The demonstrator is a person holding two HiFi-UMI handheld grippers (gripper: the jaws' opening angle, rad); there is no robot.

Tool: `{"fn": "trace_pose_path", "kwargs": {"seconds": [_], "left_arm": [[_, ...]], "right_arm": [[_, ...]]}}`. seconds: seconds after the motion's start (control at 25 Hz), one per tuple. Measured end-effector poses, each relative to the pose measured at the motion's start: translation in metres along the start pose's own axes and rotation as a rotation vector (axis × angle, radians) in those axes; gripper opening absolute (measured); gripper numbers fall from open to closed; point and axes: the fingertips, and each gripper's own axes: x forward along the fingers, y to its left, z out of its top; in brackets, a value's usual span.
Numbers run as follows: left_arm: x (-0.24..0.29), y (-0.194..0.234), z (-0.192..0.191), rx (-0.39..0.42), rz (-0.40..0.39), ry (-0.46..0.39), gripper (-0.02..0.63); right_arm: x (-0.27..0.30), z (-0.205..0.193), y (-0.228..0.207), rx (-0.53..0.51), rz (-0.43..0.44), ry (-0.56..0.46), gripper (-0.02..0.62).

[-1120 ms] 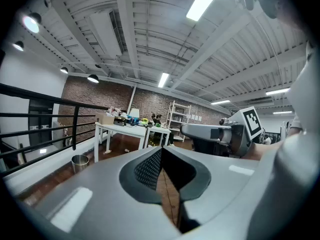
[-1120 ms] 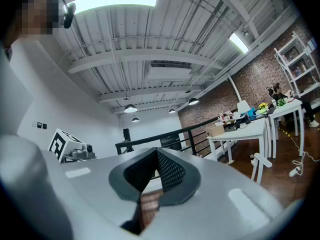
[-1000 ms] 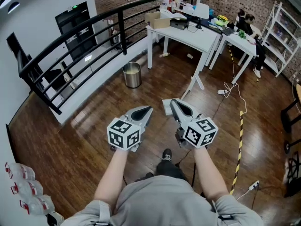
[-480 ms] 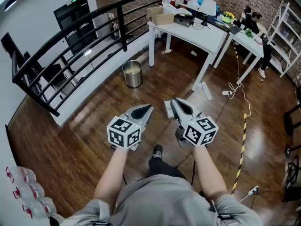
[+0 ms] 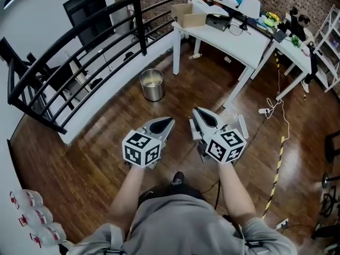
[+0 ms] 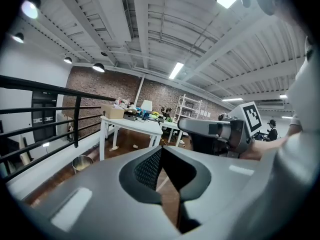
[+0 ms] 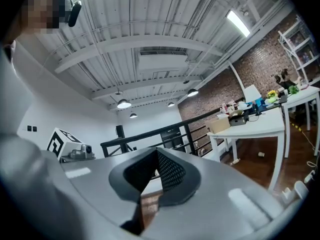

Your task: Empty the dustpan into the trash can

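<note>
left tongs [image 5: 168, 122] & right tongs [image 5: 196, 112] both clenched empty, level mid-frame, prob. a carry pose; trash can [image 5: 152, 85] upper centre, no dustpan seen.

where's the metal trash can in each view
Head view: the trash can stands in the upper middle, a little left of centre.
Left gripper view: small, low on the left.
Right gripper view: not in it.
Shared landmark: the white table shows in all three views, right of the can wherever the can shows.
</note>
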Motion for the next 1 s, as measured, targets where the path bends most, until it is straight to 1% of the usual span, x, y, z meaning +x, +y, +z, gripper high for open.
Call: {"fn": "trace_pose_path", "kwargs": {"seconds": [0.2,0.32,0.52,0.72,0.88,1.0], "left_arm": [[0.019,0.041,0.015,0.002,-0.015,0.004,0.006],[0.037,0.066,0.025,0.002,-0.062,0.016,0.006],[0.087,0.11,0.045,0.022,-0.194,0.047,0.006],[0.131,0.134,0.054,0.062,-0.37,0.098,0.006],[0.16,0.14,0.06,0.078,-0.492,0.125,0.006],[0.184,0.127,0.054,0.083,-0.574,0.156,0.006]], "right_arm": [[0.038,0.0,-0.02,0.009,-0.024,0.007,0.0],[0.059,0.003,-0.037,0.011,-0.075,0.01,0.0],[0.105,0.016,-0.079,-0.003,-0.204,-0.001,0.0],[0.135,0.02,-0.117,0.009,-0.369,-0.004,0.0],[0.134,0.03,-0.138,-0.011,-0.492,-0.012,0.0],[0.11,0.023,-0.157,-0.003,-0.588,0.01,0.0]]}}
